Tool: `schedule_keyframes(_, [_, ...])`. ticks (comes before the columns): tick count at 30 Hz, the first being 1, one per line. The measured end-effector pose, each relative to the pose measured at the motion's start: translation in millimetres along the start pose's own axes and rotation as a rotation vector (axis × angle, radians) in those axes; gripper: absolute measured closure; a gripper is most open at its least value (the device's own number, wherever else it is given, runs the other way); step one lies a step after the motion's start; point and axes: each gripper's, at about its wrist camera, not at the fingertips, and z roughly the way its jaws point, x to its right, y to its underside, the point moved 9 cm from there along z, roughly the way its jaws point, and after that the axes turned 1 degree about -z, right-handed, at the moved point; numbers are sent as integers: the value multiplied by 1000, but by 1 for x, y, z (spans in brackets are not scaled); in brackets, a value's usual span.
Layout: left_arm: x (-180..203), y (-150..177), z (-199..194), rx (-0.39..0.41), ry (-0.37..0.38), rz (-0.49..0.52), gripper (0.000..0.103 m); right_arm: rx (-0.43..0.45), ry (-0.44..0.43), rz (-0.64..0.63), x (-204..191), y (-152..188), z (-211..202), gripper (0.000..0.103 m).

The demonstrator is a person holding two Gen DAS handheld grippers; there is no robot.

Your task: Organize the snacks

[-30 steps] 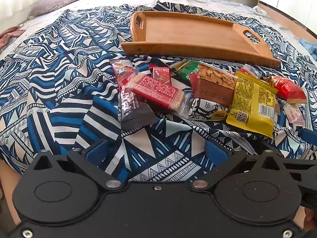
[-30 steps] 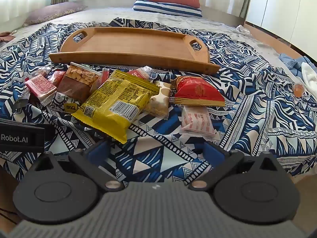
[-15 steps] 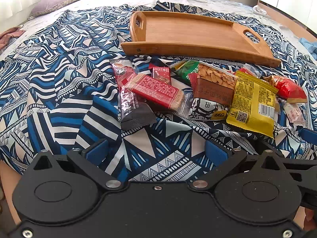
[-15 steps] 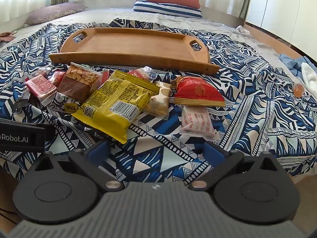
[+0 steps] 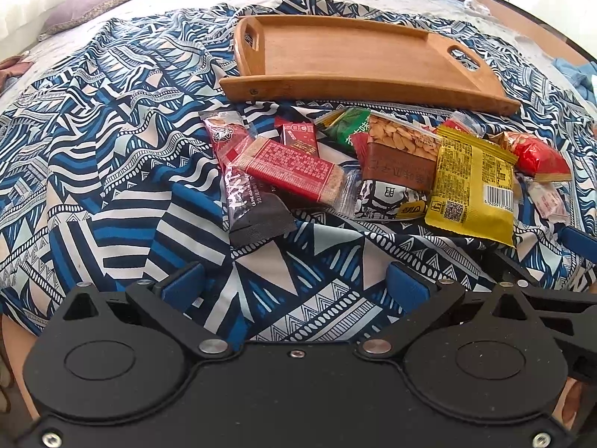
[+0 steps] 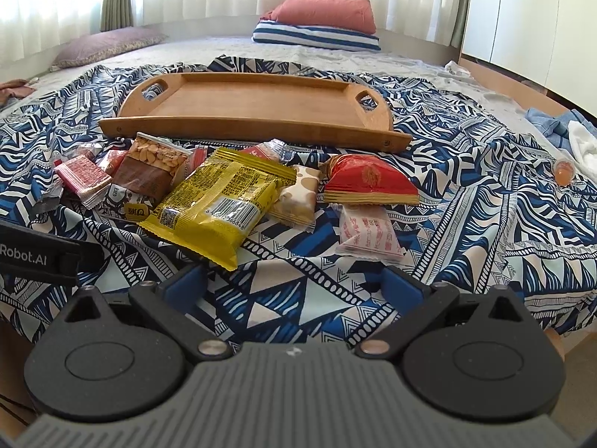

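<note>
- Snacks lie heaped before a wooden tray (image 6: 257,100) on a patterned blanket (image 6: 485,194).
- "Robot.AI" marks the left gripper (image 5: 294,287); a yellow packet (image 6: 220,201) shows a barcode.
- Fingers of both, including the right gripper (image 6: 293,285), are spread, empty.

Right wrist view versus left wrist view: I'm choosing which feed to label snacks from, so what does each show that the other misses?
Only the right wrist view shows the spotted cream packet, an orange item far right on the cloth, and the red pillow.

Only the left wrist view shows the long dark sachet in full and the green packet.

Both show the empty wooden tray, yellow packet, peanut packet, red wafer pack, and open, empty grippers: left, right.
</note>
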Motion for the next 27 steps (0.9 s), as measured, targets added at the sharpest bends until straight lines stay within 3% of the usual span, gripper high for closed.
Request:
schedule_keyframes(13, [-1, 6, -5, 74, 8, 10, 0, 53, -38, 25, 3, 4, -2, 0])
schedule_keyframes(17, [-2, 5, -11, 113, 7, -10, 0, 86, -32, 34, 3, 7, -5, 0])
schedule_keyframes(23, [-7, 0, -20, 142, 36, -47, 0, 62, -16, 6, 0, 6, -2, 0])
schedule_keyframes(27, [-16, -13, -35, 215, 36, -109, 0, 66, -13, -4, -3, 7, -3, 0])
